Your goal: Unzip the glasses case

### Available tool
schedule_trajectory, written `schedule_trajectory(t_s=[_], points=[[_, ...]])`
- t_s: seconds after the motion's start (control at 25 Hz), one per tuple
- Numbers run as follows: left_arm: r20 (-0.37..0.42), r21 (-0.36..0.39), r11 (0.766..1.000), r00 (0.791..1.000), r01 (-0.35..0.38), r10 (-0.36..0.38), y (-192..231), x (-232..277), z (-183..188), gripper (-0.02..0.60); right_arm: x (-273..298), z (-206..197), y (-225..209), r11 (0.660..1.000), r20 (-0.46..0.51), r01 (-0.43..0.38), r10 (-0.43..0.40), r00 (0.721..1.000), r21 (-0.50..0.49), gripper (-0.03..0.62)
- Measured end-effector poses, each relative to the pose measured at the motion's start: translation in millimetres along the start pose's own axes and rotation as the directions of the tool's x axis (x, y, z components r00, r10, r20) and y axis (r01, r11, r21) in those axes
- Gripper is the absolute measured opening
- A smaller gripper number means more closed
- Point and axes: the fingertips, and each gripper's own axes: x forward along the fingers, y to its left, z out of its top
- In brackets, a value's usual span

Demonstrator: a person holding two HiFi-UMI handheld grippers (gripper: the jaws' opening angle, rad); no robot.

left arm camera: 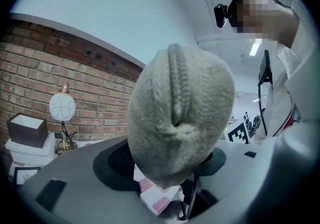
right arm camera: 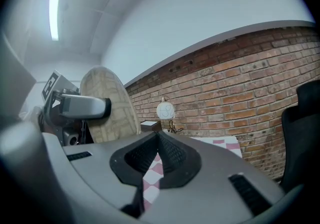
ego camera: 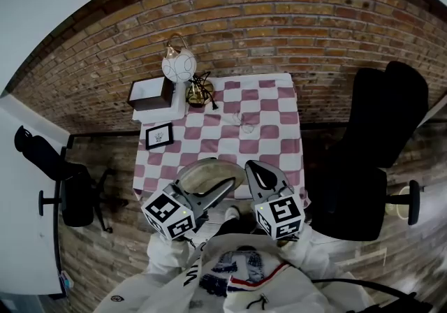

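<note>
1. The left claw is closed on the lower end of the case. Its pads press the fuzzy beige cloth from both sides.
2. The right claw is fully closed with nothing in it. Only the pink-and-white checked cloth of the table shows past its tips.
3. The case is held in the air, roughly on end, over the near edge of the table in front of the person. The right claw is just beside the case but not touching it.
4. The zip runs up the middle of the end that faces the left claw and on over the top. It looks closed along all that shows. The pull cannot be made out.
5. The case looks light, with a soft woolly cover that gives under the pads and is not slippery. It may twist or slide in a one-ended hold when the zip is tugged.
6. A firm hold low on the body, clear of the zip, suits the left claw. The right claw should pinch the small pull, not the cloth.
</note>
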Motion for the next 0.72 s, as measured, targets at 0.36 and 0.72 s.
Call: schedule_trajectory(t_s=[0.36,0.72], points=[[-0.075,0.043,0.999,0.997,-0.002,0.005,1,2,-15,0.285,2,2,1,0.996,-0.012,0.014,-0.016,1.0,-0.091,0.015],[-0.133,0.057,0.998,0.991,0.022,-0.014,21,6,-25,0.287,23,17,9,0.991,0.01,0.022,-0.021,1.0,-0.133,0.015]])
